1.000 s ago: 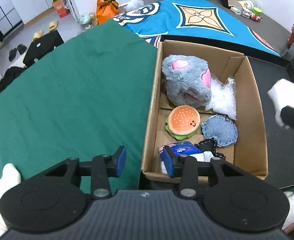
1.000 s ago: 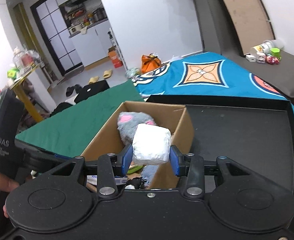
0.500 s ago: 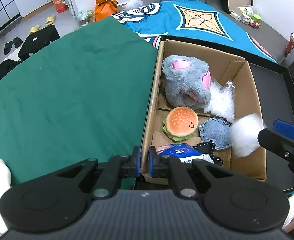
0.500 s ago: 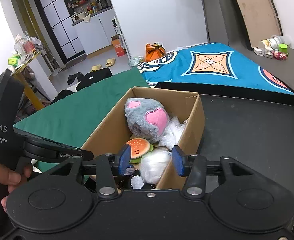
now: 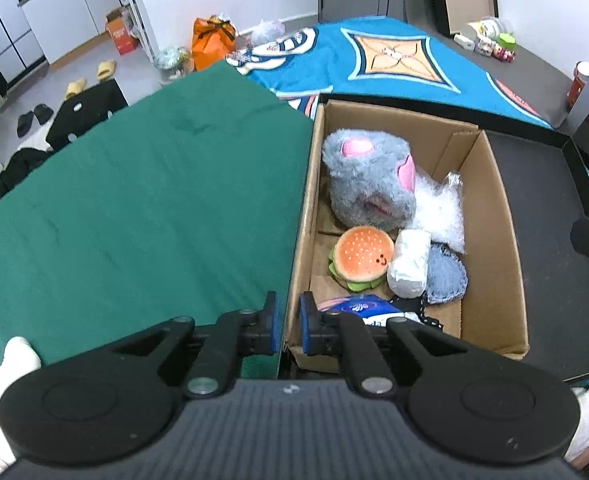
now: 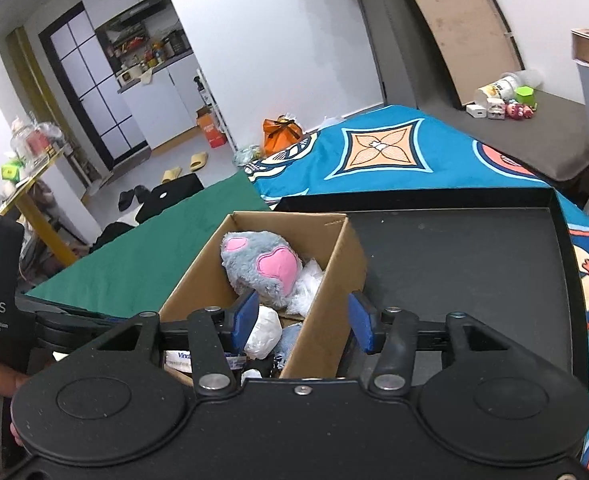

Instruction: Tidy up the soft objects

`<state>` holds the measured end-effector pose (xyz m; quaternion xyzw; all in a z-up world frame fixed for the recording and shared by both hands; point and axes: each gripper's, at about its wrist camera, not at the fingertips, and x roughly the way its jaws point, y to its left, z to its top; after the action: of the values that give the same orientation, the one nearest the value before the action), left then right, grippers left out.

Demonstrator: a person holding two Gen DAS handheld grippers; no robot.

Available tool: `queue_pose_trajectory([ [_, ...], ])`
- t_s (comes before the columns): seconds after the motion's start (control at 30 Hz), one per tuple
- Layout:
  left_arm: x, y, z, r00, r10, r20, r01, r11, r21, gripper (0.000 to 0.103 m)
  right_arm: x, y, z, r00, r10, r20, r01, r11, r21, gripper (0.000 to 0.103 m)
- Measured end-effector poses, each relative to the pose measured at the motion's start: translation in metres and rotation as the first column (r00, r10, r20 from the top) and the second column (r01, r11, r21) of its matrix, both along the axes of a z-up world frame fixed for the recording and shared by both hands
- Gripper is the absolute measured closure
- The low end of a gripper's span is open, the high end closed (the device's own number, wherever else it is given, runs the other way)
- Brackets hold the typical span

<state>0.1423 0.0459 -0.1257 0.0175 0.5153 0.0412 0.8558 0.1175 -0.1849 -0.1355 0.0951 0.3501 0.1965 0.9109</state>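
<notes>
On the green cloth (image 5: 134, 208) nothing soft is left that I can see. The box (image 5: 494, 240) holds the plush (image 5: 366, 176), burger (image 5: 362, 256) and white bundle (image 5: 408, 268). My right gripper (image 6: 302, 322) gapes empty; my left gripper (image 5: 288, 324) pinches the box wall. Nearly done, I judge.

- Tissue pack (image 5: 358, 309) lying just beyond the left fingers (image 5: 306, 322), near half hidden behind them.
- Black strap (image 5: 426, 312) beside it, ends untraceable.
- Denim pad (image 6: 288, 340) between the right fingers (image 6: 244, 316), mostly hidden.
</notes>
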Motion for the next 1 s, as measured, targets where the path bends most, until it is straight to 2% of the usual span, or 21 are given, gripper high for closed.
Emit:
queue_pose_trajectory([
  [0.13, -0.004, -0.007, 0.008, 1.0, -0.006, 0.021, 0.006, 0.999, 0.038, 0.091, -0.006, -0.007, 0.002, 1.0, -0.023, 0.0, 0.023, 1.0, 0.015, 0.041],
  [0.23, -0.009, -0.014, 0.013, 1.0, -0.023, 0.018, 0.023, 0.999, 0.037, 0.091, -0.009, -0.014, 0.007, 0.999, -0.04, 0.008, 0.04, 0.999, 0.028, 0.035],
  [0.33, -0.016, -0.023, 0.021, 0.999, -0.027, 0.026, 0.026, 0.998, 0.056, 0.085, -0.016, -0.021, 0.011, 0.998, -0.062, 0.02, 0.061, 0.997, 0.04, 0.025],
  [0.5, -0.032, -0.036, 0.038, 0.997, -0.045, 0.064, 0.043, 0.998, 0.042, 0.047, -0.025, -0.031, 0.016, 0.996, -0.09, 0.026, 0.088, 0.994, 0.059, 0.016],
  [0.6, -0.042, -0.043, 0.047, 0.994, -0.056, 0.089, 0.052, 0.998, 0.045, 0.038, -0.034, -0.037, 0.023, 0.991, -0.123, 0.042, 0.12, 0.99, 0.072, 0.005],
  [0.7, -0.052, -0.047, 0.057, 0.992, -0.051, 0.113, 0.048, 0.998, 0.029, 0.03, -0.043, -0.044, 0.031, 0.989, -0.139, 0.06, 0.134, 0.988, 0.073, 0.0],
  [0.87, -0.07, -0.051, 0.076, 0.985, -0.04, 0.169, 0.036, 0.999, 0.025, 0.012, -0.057, -0.055, 0.041, 0.987, -0.155, 0.051, 0.151, 0.985, 0.083, 0.0],
  [1.0, -0.083, -0.052, 0.091, 0.978, -0.036, 0.204, 0.031, 0.999, 0.027, 0.009, -0.07, -0.058, 0.048, 0.987, -0.156, 0.038, 0.153, 0.985, 0.073, 0.0],
])
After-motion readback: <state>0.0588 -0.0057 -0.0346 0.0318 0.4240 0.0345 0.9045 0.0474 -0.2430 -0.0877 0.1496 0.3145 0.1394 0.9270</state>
